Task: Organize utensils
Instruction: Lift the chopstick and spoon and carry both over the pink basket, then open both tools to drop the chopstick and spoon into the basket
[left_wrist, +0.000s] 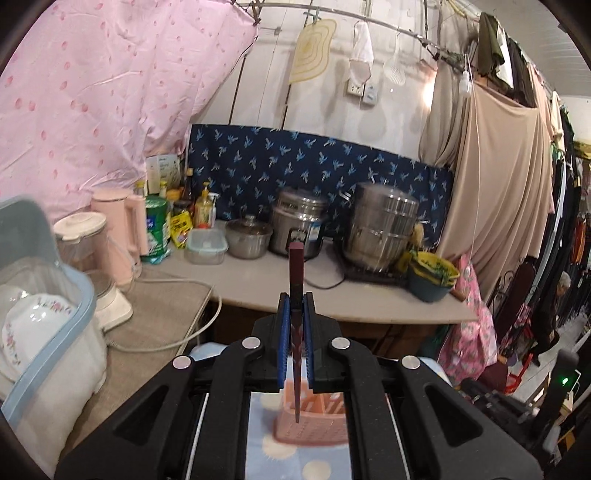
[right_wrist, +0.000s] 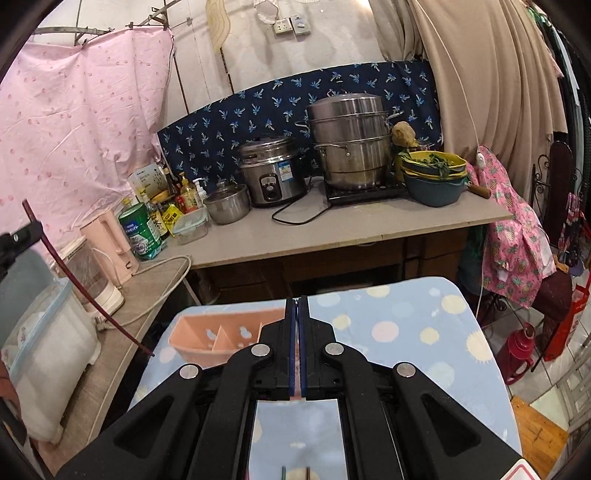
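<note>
My left gripper (left_wrist: 296, 297) is shut on a dark red chopstick (left_wrist: 296, 266) that stands upright between the blue pads, its thin tip hanging above a pink slotted utensil holder (left_wrist: 314, 421). The holder stands on a blue spotted table cover (left_wrist: 266, 450). In the right wrist view the same chopstick (right_wrist: 85, 291) slants down from the left gripper (right_wrist: 31, 225) toward the pink holder (right_wrist: 221, 336). My right gripper (right_wrist: 297, 301) is shut with nothing between its pads, just right of the holder. Two utensil tips (right_wrist: 295, 472) show at the bottom edge.
A counter (right_wrist: 332, 229) behind holds a steamer pot (right_wrist: 351, 144), rice cooker (right_wrist: 269, 173), small pot (right_wrist: 227, 203), bottles and stacked bowls (right_wrist: 434, 177). A dish box with plates (left_wrist: 40, 317), a blender (left_wrist: 88, 240) and a pink kettle (left_wrist: 122, 229) stand at left.
</note>
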